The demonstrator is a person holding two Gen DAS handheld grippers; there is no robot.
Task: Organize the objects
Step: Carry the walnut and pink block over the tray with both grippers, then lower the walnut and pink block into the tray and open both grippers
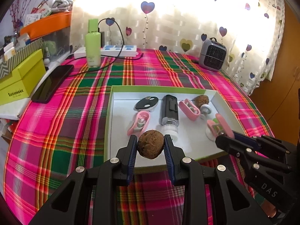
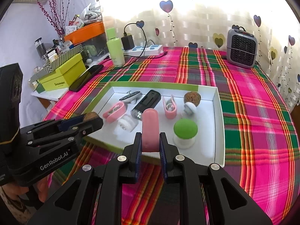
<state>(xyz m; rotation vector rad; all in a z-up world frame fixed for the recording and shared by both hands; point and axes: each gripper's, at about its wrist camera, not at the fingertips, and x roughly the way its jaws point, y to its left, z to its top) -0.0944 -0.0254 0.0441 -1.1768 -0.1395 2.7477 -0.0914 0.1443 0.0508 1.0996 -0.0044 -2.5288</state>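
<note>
Left wrist: left claw [image 1: 151,146] grips the walnut [image 1: 150,143]; right claw [image 2: 150,146] clamps the pink case [image 2: 150,129].

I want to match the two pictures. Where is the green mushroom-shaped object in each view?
Left wrist view: lower right of the white tray, the green mushroom-shaped object mostly hidden behind the pink piece in the right gripper.
Right wrist view: near right part of the tray, green mushroom-shaped object fully visible.
Shared landmark: grey heater at the far right.
</note>
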